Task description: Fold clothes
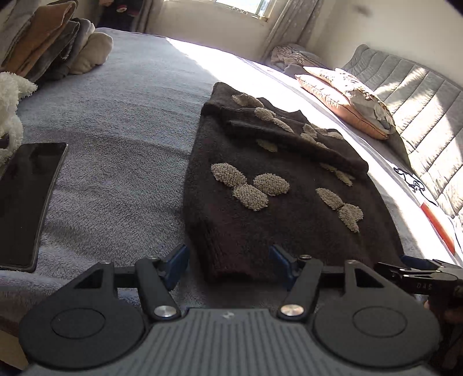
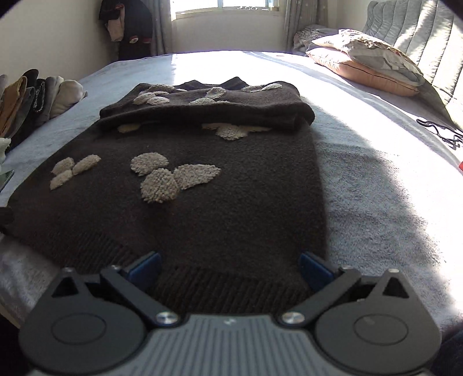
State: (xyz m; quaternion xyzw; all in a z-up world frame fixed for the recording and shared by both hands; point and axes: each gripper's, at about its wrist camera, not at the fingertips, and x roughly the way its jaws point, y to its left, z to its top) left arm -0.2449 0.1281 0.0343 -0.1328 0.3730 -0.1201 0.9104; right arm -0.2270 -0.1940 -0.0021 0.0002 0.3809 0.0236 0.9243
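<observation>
The dark brown sweater (image 2: 185,202) lay flat on the grey bed cover (image 1: 115,144), sleeves folded across. The left gripper (image 1: 228,260) and right gripper (image 2: 230,267) were both spread wide at its ribbed hem (image 2: 225,286), gripping nothing.

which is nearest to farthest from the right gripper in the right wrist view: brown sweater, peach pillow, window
1. Brown sweater: its ribbed hem lies between the open fingers of the right gripper.
2. Peach pillow: far right, by the headboard.
3. Window: top centre, on the wall beyond the bed.
</observation>
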